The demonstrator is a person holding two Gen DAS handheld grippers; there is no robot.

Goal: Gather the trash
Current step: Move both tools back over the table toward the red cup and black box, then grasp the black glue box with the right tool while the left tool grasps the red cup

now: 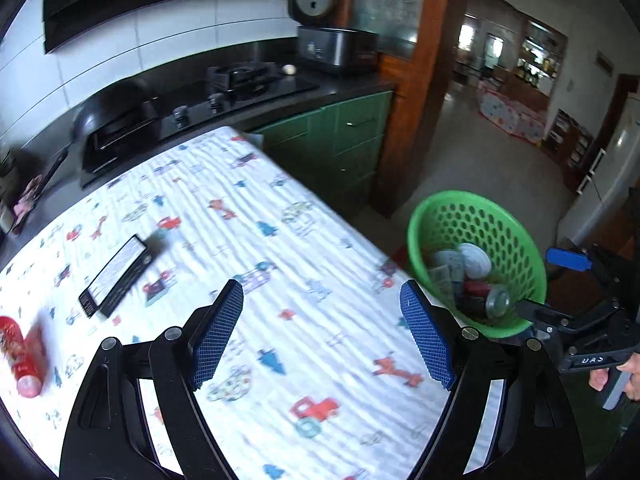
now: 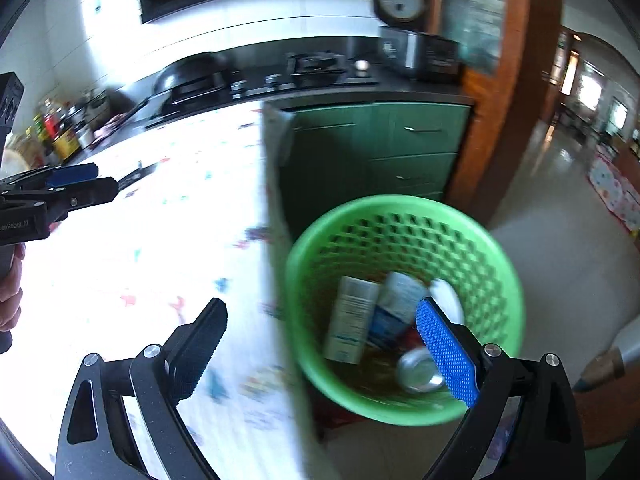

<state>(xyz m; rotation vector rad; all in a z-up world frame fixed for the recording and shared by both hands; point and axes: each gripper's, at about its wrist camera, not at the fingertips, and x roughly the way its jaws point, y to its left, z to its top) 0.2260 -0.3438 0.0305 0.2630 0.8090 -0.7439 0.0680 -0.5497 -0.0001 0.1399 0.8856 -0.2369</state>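
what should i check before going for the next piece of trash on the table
1. Left gripper jaws open, empty: ok.
2. Right gripper jaws open, empty: ok.
3. Trash left on tablecloth: red bottle and black box: ok.
4. Green basket beside the table edge, room inside: ok.
5. Box lying flat, apart from the bottle: ok.
6. Views sharp enough to aim: not ok, both blurred.

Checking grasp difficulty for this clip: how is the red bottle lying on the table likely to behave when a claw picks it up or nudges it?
The red bottle lies on its side and looks round, so a nudge would probably roll it across the patterned cloth. Its glossy wrap may be slippery. Whether it is full cannot be told, so its weight is uncertain.
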